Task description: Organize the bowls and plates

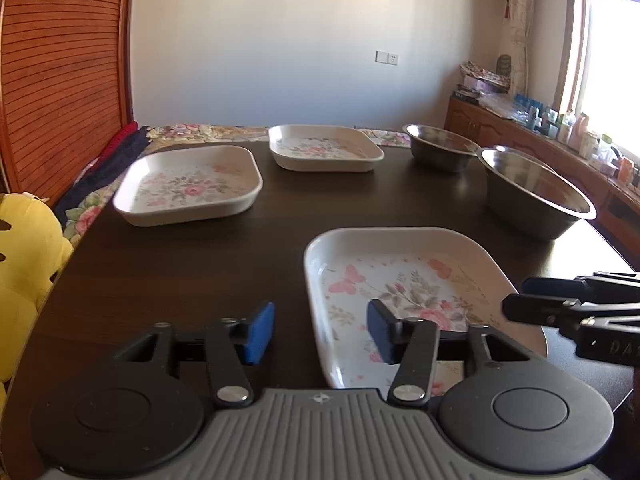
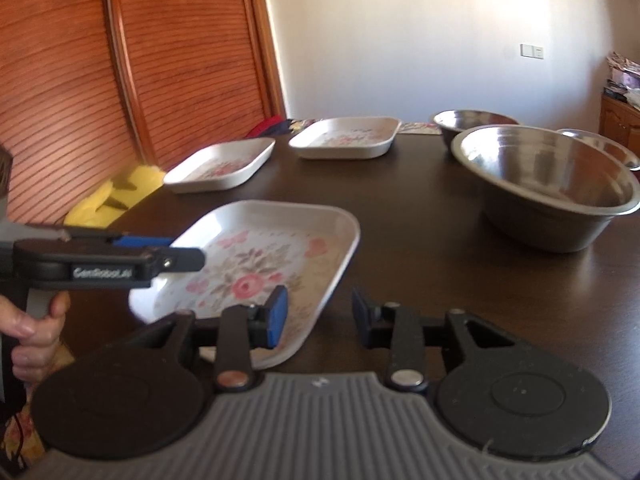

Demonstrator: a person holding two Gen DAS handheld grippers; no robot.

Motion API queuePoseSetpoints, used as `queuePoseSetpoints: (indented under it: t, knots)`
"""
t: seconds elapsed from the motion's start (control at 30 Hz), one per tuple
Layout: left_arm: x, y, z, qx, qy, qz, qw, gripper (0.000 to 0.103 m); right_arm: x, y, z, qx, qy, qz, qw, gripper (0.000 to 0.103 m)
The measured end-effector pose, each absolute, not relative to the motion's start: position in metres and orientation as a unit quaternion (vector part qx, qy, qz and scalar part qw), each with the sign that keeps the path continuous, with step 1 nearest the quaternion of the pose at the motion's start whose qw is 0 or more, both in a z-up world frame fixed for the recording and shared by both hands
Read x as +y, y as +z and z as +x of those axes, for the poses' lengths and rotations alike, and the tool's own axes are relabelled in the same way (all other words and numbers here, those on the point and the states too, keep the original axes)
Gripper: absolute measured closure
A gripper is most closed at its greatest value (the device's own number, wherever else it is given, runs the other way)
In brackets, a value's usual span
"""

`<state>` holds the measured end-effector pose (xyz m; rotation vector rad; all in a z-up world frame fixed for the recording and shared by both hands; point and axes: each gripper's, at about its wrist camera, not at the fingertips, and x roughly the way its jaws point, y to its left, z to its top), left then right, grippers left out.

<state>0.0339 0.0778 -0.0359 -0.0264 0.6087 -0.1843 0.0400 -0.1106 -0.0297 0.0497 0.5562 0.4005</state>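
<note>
Left wrist view: left gripper [image 1: 321,332] is sitting w/ jaws apart, straddling the left rim of the nearest floral plate [image 1: 404,280], blue pads clear of it, gripping nothing. That plate is squarish w/ rounded corners, cream walls, pink roses and butterflies inside, lying on the dark table [image 1: 180,272] at the near edge. Right gripper [image 1: 520,300] is poking in from the right side by the plate's right rim. Two matching floral plates are sitting further back, one at left [image 1: 188,184], one at centre [image 1: 324,148], well apart. Two steel bowls are standing at right: big one [image 1: 536,196] nearer, small one [image 1: 440,148] just behind it.

Right wrist view: right gripper [image 2: 320,316] is also standing apart over the plate's right edge [image 2: 260,264], nothing pinched. A hand [image 2: 36,332] is holding the left gripper's handle.
</note>
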Motion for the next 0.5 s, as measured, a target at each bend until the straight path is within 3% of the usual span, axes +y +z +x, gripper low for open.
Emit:
queuePoseSetpoints:
  t: [0.27,0.5]
  knots:
    - [0.085,-0.019,0.032,0.275,-0.081,-0.014,0.958,0.031,-0.114,-0.015,0.044,0.249,0.192,0.017,0.949,0.054]
    - [0.091,-0.008,0.044,0.269,-0.071,-0.006,0.961,0.031,-0.106,0.003,0.056,0.229,0.207,-0.009,0.951,0.044]
